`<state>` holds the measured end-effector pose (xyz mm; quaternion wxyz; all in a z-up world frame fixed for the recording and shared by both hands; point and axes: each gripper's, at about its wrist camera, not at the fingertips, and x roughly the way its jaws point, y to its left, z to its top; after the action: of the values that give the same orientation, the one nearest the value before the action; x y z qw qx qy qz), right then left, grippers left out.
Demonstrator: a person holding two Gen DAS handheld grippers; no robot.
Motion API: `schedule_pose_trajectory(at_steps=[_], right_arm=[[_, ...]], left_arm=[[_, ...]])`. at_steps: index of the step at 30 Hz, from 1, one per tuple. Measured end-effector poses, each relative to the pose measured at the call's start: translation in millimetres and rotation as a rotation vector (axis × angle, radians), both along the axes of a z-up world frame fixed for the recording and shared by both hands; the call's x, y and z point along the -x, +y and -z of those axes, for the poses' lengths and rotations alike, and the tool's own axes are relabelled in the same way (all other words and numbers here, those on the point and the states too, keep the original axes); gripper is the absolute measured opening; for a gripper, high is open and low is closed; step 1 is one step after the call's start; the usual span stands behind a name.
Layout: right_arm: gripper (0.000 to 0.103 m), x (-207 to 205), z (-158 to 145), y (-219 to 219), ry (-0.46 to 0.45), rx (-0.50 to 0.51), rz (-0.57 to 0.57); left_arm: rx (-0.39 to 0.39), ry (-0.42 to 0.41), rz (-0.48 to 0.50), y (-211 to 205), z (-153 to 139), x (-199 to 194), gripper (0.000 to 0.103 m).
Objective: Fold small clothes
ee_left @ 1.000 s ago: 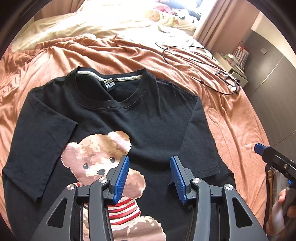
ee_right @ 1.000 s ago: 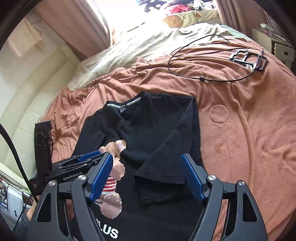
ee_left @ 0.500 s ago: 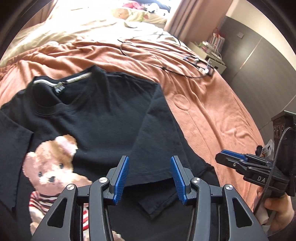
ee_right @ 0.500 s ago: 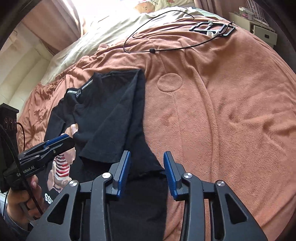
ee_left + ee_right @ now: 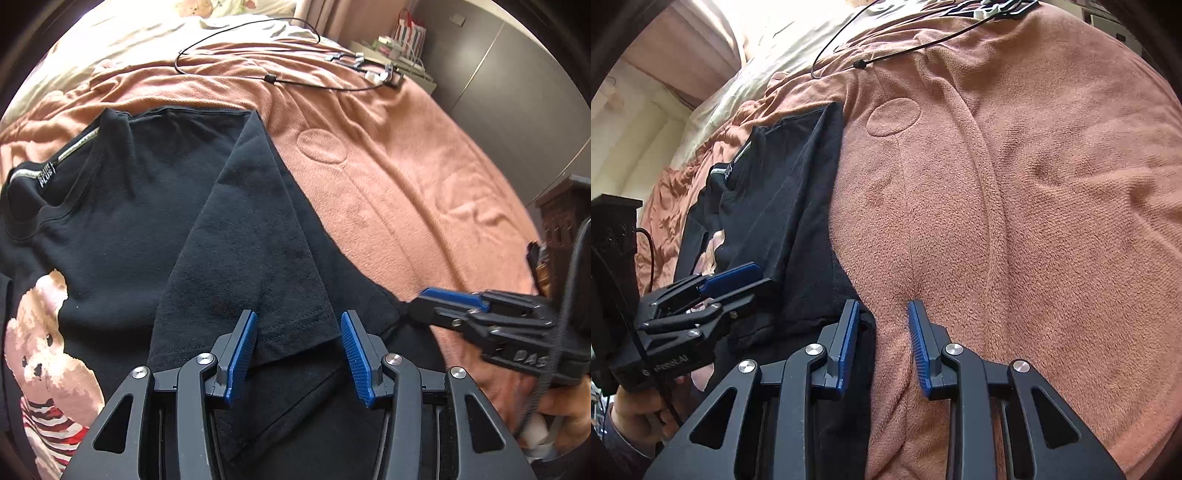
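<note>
One wide bed point(image 5: 406, 192) fills both views, covered with a salmon-pink fleece blanket point(image 5: 1034, 221) that bears long creases and a round pressed mark. A pale cream sheet point(image 5: 110, 51) lies at the far end, with curtains point(image 5: 683, 44) and bright daylight beyond it. Dark grey cupboard doors point(image 5: 498, 55) stand along the far right wall in the left wrist view, and a low unit there holds small items too blurred to name. The black T-shirt point(image 5: 147, 206) lies flat on the blanket, printed with a teddy bear point(image 5: 40, 332) in a striped top; its right sleeve point(image 5: 251, 251) is folded inward over the chest. A thin black cable point(image 5: 295, 79) loops across the blanket near the far end. The left tool point(image 5: 297, 349) hovers over the sleeve's hem, its blue pads point(image 5: 242, 347) apart and holding nothing. The right tool point(image 5: 882, 343) sits low at the shirt's side edge, pads apart, one over black cloth and one over blanket.
</note>
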<state>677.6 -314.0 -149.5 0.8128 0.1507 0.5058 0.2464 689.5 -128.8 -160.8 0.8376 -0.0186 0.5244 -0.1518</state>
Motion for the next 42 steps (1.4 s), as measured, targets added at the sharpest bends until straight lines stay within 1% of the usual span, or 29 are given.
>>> schedule_pose_trajectory(at_steps=[2, 3, 4, 5, 6, 9, 11, 13, 21, 23, 25, 27, 29, 30, 31, 32, 33, 34, 35, 40, 42], right_arm=[[0.024, -0.6, 0.0, -0.8, 0.006, -0.001, 0.001], [0.024, 0.4, 0.4, -2.7, 0.006, 0.003, 0.001], [0.024, 0.2, -1.1, -2.0, 0.006, 0.010, 0.003], [0.024, 0.5, -2.5, -1.9, 0.004, 0.016, 0.003], [0.024, 1.1, -4.1, -0.6, -0.001, 0.021, 0.002], [0.024, 2.3, -7.8, 5.7, -0.023, 0.042, -0.004], [0.024, 3.2, -9.1, 11.6, -0.041, 0.059, -0.014], [0.024, 3.5, -8.6, 15.4, -0.047, 0.063, -0.015], [0.024, 1.4, -13.7, 24.5, -0.099, 0.073, 0.000], [0.024, -1.0, -12.7, 26.2, -0.108, 0.074, -0.001], [0.026, -3.9, -10.7, 26.4, -0.109, 0.065, 0.008], [0.026, -6.7, -8.6, 26.8, -0.111, 0.071, 0.027], [0.027, -7.8, -5.7, 29.0, -0.109, 0.077, 0.029], [0.031, -8.2, -5.0, 30.4, -0.110, 0.076, 0.026], [0.040, -7.8, -5.7, 31.3, -0.116, 0.076, 0.022], [0.046, -7.0, -6.7, 32.1, -0.126, 0.080, 0.023], [0.059, -5.6, -8.4, 32.5, -0.139, 0.086, 0.028], [0.069, -4.2, -10.2, 32.7, -0.150, 0.093, 0.033], [0.071, -2.7, -11.3, 33.1, -0.154, 0.096, 0.037], [0.071, 7.9, -20.8, 35.2, -0.150, 0.106, 0.034], [0.071, 14.9, -29.9, 34.0, -0.159, 0.117, 0.029]], left_arm=[[-0.033, -0.023, -0.001, -4.2, 1.8, -0.2, 0.048], [-0.039, -0.035, -0.005, -4.8, 1.0, -0.2, 0.039], [-0.037, -0.039, -0.006, -4.1, 0.4, -0.7, 0.020], [-0.030, -0.037, -0.006, -2.7, -1.1, -1.5, 0.012], [-0.027, -0.042, -0.010, -0.4, -4.0, -2.0, 0.009], [-0.034, -0.088, -0.016, 10.6, -18.6, -2.3, 0.008], [-0.019, -0.090, -0.020, 21.3, -25.4, -5.4, 0.008], [-0.045, -0.104, -0.041, 31.3, -31.7, -8.7, 0.008], [-0.105, -0.145, -0.108, 76.6, -48.7, -25.7, 0.008], [-0.123, -0.153, -0.127, 88.2, -49.6, -31.3, 0.008], [-0.142, -0.159, -0.156, 100.4, -48.5, -36.0, 0.008], [-0.190, -0.165, -0.199, 111.1, -44.4, -41.9, 0.008], [-0.218, -0.154, -0.241, 122.1, -40.4, -47.6, 0.016], [-0.222, -0.146, -0.261, 128.5, -38.6, -48.9, 0.029], [-0.217, -0.146, -0.272, 135.2, -37.7, -48.2, 0.044], [-0.208, -0.149, -0.279, 140.6, -37.3, -46.6, 0.050], [-0.201, -0.152, -0.286, 145.9, -37.1, -44.9, 0.060], [-0.200, -0.154, -0.294, 150.4, -37.3, -42.3, 0.064], [-0.196, -0.152, -0.301, 154.2, -37.1, -39.9, 0.065], [-0.153, -0.117, -0.315, 172.1, -42.6, -20.2, 0.065], [-0.136, -0.114, -0.319, 177.3, -48.8, -10.2, 0.067]])
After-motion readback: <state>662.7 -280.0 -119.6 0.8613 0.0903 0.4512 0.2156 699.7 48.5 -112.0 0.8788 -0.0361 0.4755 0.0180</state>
